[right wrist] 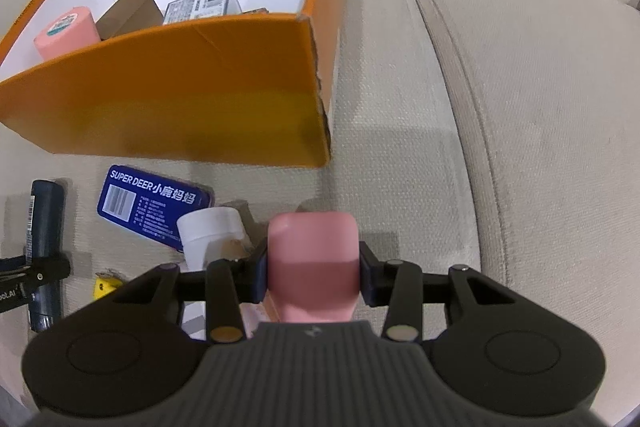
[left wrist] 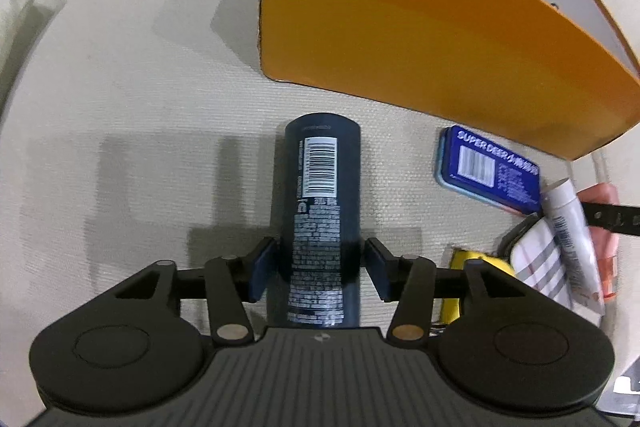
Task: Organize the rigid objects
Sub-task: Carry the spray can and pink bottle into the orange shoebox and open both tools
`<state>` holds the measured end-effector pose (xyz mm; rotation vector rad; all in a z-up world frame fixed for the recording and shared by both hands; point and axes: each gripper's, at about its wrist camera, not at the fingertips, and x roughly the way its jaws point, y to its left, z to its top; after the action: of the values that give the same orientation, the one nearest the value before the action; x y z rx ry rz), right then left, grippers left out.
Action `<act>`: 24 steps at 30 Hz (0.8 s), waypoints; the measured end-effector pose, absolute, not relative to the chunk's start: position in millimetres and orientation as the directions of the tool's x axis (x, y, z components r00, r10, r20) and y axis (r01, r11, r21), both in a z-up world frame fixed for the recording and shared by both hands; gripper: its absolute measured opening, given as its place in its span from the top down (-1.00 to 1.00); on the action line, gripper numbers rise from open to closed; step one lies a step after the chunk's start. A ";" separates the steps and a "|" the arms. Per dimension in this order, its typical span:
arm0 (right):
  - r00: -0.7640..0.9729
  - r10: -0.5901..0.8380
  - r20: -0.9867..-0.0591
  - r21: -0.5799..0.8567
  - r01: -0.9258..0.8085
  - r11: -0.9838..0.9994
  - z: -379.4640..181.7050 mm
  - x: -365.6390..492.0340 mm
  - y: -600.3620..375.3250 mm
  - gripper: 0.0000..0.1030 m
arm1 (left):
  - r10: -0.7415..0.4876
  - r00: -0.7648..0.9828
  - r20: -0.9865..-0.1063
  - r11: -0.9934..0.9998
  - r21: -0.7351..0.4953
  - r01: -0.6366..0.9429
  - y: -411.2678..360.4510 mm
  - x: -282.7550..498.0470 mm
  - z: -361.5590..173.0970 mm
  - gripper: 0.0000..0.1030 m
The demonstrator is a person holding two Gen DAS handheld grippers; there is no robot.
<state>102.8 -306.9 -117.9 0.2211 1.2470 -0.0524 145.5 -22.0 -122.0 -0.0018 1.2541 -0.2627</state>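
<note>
The left gripper [left wrist: 320, 263] has its jaws closed on a dark blue spray can [left wrist: 320, 211] lying on the beige sofa cushion [left wrist: 132, 99], near the orange cardboard box [left wrist: 400, 39]. The right gripper [right wrist: 313, 271] clamps a pink container [right wrist: 312, 259], possibly a bottle, beside the blue Super Deer tin [right wrist: 152, 203].

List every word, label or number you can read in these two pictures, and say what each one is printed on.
"SUPER DEER" followed by "小鹿妈妈": blue flat tin, lying on the cushion below the orange box.
Barcodes and small print on that tin: too small to read.
Dark blue spray can between the left hand-held gripper's fingers: barcode and white text, blurred.
White tube: barcode only, unreadable.
Printed carton inside the box: unreadable.
</note>
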 end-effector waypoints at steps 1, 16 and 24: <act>0.319 0.079 -0.944 0.137 0.163 0.977 -118.6 103.2 -307.3 0.14 | -0.199 0.289 -0.936 0.970 -0.146 0.192 -20.5 145.7 -121.7 0.04; 0.323 0.077 -0.943 0.138 0.171 0.976 -115.6 103.3 -305.7 0.15 | -0.219 0.356 -0.909 0.965 -0.149 0.214 -14.1 135.3 -97.6 0.10; 0.351 0.083 -0.933 0.152 0.173 0.973 -98.2 95.2 -308.5 0.15 | -0.221 0.387 -0.895 0.963 -0.136 0.234 -15.0 122.8 -86.2 0.10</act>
<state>95.2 -308.5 -98.2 0.2399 1.2144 -0.0587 122.8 -15.0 -86.2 0.0129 1.1367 -0.2895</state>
